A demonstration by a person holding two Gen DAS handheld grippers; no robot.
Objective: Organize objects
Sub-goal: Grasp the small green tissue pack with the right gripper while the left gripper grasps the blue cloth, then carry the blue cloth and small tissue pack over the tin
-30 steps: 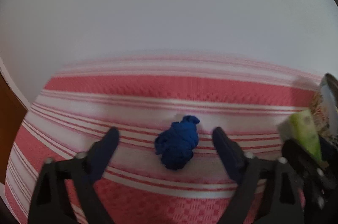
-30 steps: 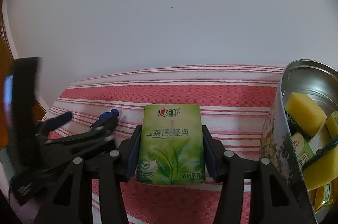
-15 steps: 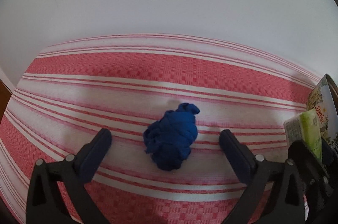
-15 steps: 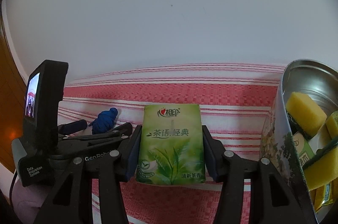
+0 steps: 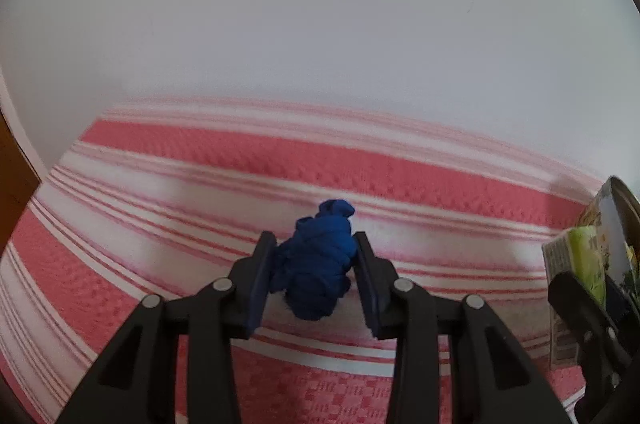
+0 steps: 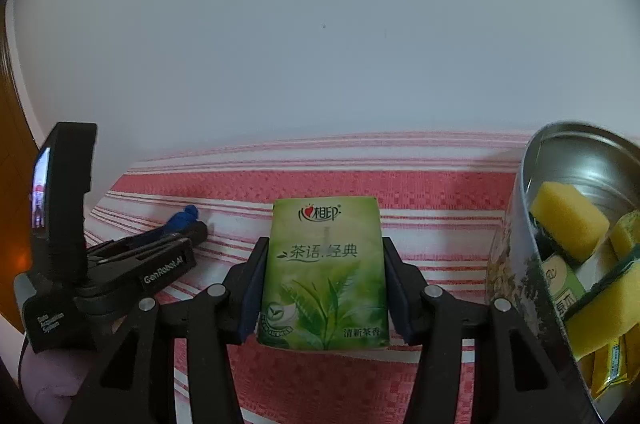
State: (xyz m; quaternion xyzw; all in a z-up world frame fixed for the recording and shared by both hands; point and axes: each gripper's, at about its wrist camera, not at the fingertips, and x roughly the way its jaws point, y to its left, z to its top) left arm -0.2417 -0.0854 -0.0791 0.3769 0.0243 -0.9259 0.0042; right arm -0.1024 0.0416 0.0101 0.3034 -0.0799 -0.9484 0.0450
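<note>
- A red-and-white striped cloth (image 5: pixel 360 164) covers the table in front of a plain pale wall (image 5: pixel 320 24); everything else rests on it.
- A round metal tin (image 6: pixel 568 160) stands at the right edge of the right wrist view, its open mouth turned toward the camera. Inside are yellow sponges (image 6: pixel 568 220) and a small green packet (image 6: pixel 560 276).
- The right gripper (image 6: pixel 322 276) holds a green tissue pack (image 6: pixel 326 272) upright between its fingers; both pads press flat on the pack's sides, and the jaws stand partly apart around its width. The pack is just left of the tin.
- The left gripper (image 5: pixel 314 274) points down at the cloth, well to the left of the tissue pack. Its jaws are closing, with a crumpled blue cloth bundle (image 5: pixel 320 260) squarely between them.
- Both dark blue pads (image 5: pixel 262 280) meet the bundle's sides; the bundle's upper knot pokes out beyond the fingertips, toward the wall. Its lower end seems to touch the striped cloth.
- In the right wrist view the left gripper's body carries a small lit screen (image 6: pixel 40 196) facing left.
</note>
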